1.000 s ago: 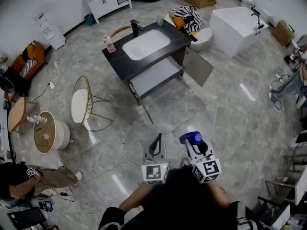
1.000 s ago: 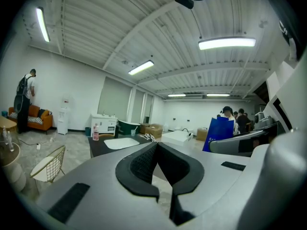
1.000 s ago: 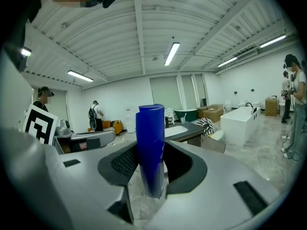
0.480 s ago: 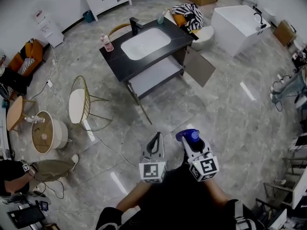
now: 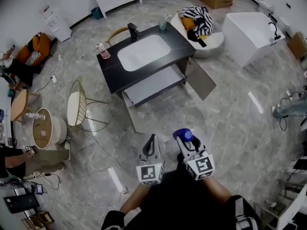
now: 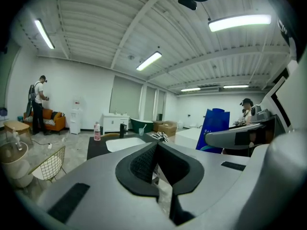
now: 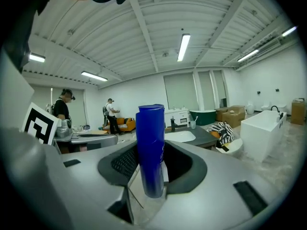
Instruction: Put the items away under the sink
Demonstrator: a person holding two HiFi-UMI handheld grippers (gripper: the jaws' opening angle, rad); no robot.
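Note:
The black sink vanity [image 5: 111, 74] with a white basin [image 5: 143, 52] stands a few steps ahead, its under-sink cabinet showing a pale shelf [image 5: 154, 84] and an open door [image 5: 200, 78]. A pink bottle [image 5: 101, 50] and a cup [image 5: 163, 24] stand on the counter. My right gripper [image 5: 185, 141] is shut on an upright blue bottle [image 5: 183, 134], which fills the middle of the right gripper view as the blue bottle [image 7: 152, 147]. My left gripper [image 5: 152, 141] is held beside it, shut with nothing between its pads [image 6: 144, 163]. Both are held over the floor, well short of the vanity.
A wire chair [image 5: 78, 107] and a round side table [image 5: 44, 131] stand to the left, with cables on the floor [image 5: 98, 143]. A white bathtub [image 5: 249, 30] and a seat with striped cloth [image 5: 200, 22] are at the right. A person [image 5: 21, 159] sits at the far left.
The vanity has shifted slightly left and nearer in the head view as the person carrying the grippers moves. Both grippers keep their pose, the blue bottle still held.

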